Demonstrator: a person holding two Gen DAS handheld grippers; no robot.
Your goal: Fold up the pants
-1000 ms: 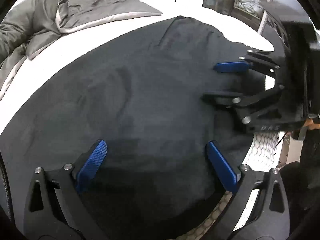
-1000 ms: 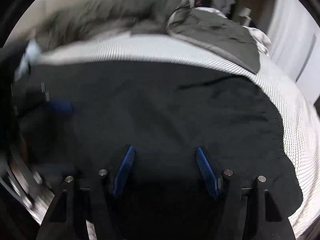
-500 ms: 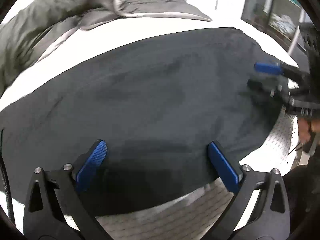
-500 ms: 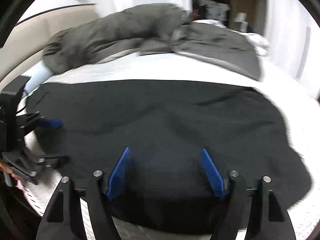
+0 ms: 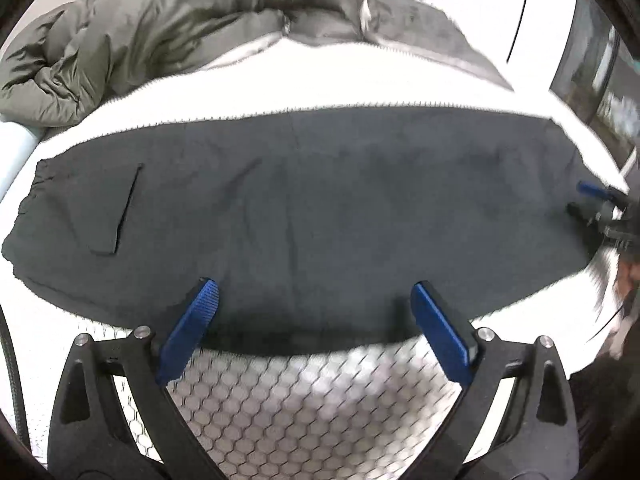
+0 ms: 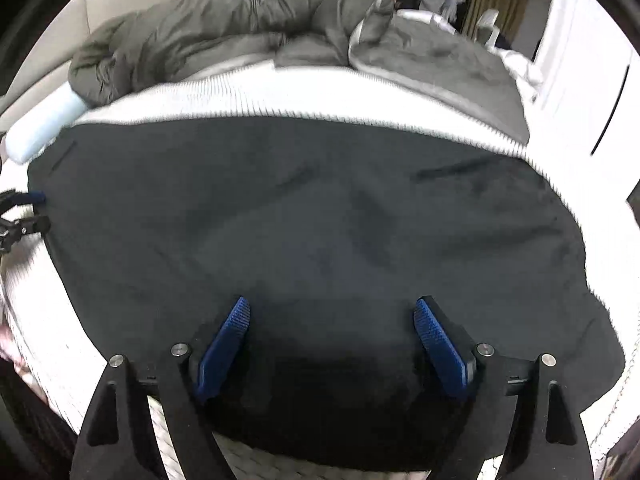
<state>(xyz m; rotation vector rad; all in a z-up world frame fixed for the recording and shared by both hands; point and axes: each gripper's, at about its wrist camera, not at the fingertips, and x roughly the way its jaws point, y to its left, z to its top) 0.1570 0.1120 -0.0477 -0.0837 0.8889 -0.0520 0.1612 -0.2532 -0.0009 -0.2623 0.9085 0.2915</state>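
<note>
A bedroom: a bed (image 5: 312,400) under a white honeycomb-patterned cover fills both wrist views, with a rumpled olive-grey duvet (image 5: 180,28) heaped across the top of each frame and a pale blue bolster (image 6: 44,124) at the upper left of the right wrist view. The black pants (image 5: 320,208) lie flat on the cover, stretched from left to right across the middle of the left wrist view, with the gathered waistband at the left edge and a slit pocket (image 5: 128,208) just beside it. In the right wrist view the same pants (image 6: 320,232) fill the centre of the frame. The left gripper (image 5: 314,328) hangs over the near edge of the cloth in the lower centre of its own view, its blue-padded fingers (image 5: 190,328) spread wide with nothing between them. The right gripper (image 6: 332,340) sits low over the dark fabric at the bottom centre of its view; its jaws have just been opening and its fingers (image 6: 438,344) stand wide apart, gripping nothing. Each gripper also shows small at the far edge of the other's view: the right one (image 5: 596,204) at the right, the left one (image 6: 24,212) at the left.
</note>
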